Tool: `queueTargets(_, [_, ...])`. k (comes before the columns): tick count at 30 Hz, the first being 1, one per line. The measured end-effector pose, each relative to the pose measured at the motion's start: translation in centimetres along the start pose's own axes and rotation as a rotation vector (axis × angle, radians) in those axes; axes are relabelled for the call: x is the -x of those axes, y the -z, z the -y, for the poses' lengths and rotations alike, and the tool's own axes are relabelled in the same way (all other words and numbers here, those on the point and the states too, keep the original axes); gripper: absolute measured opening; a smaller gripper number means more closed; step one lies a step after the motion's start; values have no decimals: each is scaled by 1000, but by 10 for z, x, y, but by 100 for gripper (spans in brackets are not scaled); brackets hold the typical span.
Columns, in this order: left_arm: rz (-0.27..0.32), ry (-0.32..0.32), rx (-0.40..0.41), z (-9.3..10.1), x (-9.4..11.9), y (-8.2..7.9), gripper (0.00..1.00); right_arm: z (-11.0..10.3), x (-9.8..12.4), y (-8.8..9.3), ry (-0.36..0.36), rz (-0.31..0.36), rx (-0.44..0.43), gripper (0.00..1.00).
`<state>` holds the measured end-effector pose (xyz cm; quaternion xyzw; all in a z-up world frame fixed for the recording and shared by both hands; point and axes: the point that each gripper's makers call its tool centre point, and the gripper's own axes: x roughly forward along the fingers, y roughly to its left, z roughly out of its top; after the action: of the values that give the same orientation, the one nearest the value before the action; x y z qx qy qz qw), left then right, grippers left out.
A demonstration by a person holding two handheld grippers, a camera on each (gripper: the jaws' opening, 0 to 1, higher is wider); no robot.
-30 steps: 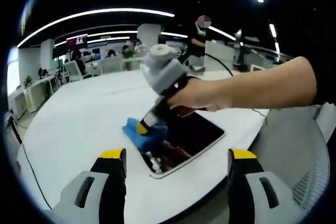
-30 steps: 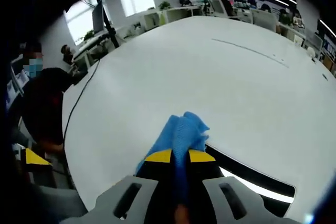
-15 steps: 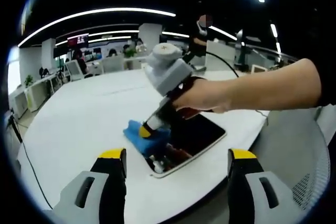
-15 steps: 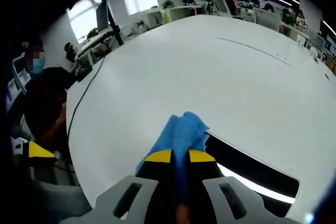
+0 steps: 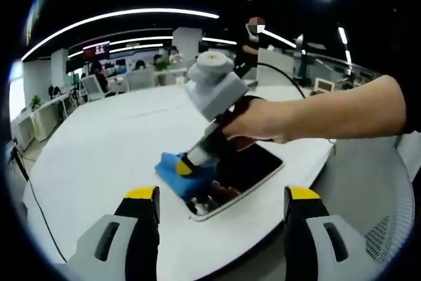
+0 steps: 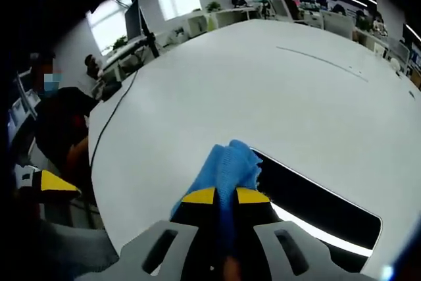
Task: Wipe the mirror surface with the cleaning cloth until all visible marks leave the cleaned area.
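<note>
Mirror (image 5: 247,168) under blue cloth (image 6: 227,168) clamped in right hand-held gripper (image 6: 225,197); left hand-held gripper (image 5: 222,195) agape, empty.

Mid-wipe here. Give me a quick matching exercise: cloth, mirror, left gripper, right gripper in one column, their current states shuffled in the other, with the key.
Things:
1. cleaning cloth
2. mirror
3. left gripper
4. right gripper

States:
A. jaws wide apart, holding nothing
B. lying flat on the white table, dark and reflective
C. blue, bunched, pressed onto the mirror's edge
D. jaws closed on blue fabric

Pairs: 1-C, 2-B, 3-A, 4-D
</note>
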<state>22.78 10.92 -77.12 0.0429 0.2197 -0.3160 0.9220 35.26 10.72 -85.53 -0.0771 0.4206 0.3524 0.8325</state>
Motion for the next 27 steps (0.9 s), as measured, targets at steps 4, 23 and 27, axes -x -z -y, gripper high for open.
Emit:
queueTargets(4, [4,-4,3,-1,0,-1,77,-1,1,1,0,4,10,4])
queueTargets(23, [-1,-5,-16,-2,0,0,76,1,3,6,-7,-10,38,4])
queueTargets(27, [0,-11,-13,-3,0,-1,76,2,3,5,-3,-15,37,4])
